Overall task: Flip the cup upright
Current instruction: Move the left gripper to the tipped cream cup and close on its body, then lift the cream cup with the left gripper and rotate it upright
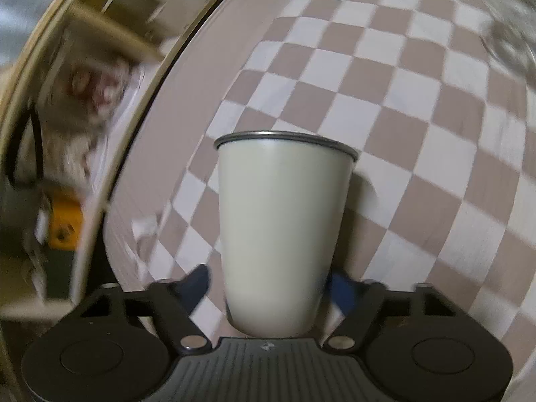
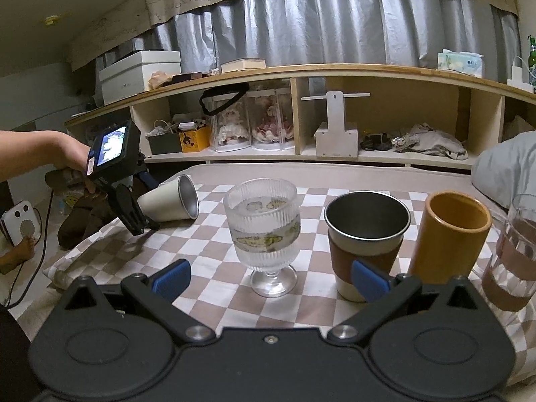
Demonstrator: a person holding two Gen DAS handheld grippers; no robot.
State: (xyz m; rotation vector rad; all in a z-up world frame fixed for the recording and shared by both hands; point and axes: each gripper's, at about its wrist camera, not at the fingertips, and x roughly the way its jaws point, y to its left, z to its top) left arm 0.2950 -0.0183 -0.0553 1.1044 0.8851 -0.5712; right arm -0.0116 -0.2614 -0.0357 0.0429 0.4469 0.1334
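A white metal cup point(image 1: 281, 234) with a steel rim sits between the blue pads of my left gripper point(image 1: 271, 284), which is shut on its base end. In the right wrist view the same cup point(image 2: 167, 202) is tilted on its side just above the checkered cloth point(image 2: 207, 258), mouth toward the right, held by the left gripper point(image 2: 134, 207) at the table's far left. My right gripper point(image 2: 271, 279) is open and empty, low over the near edge of the cloth, facing a ribbed glass goblet point(image 2: 263, 231).
A steel cup with a brown sleeve point(image 2: 365, 238), an orange-brown cylinder cup point(image 2: 449, 234) and a clear glass with a band point(image 2: 512, 254) stand upright to the right. A shelf unit point(image 2: 301, 114) with boxes and dolls runs behind. A grey pillow point(image 2: 506, 167) lies far right.
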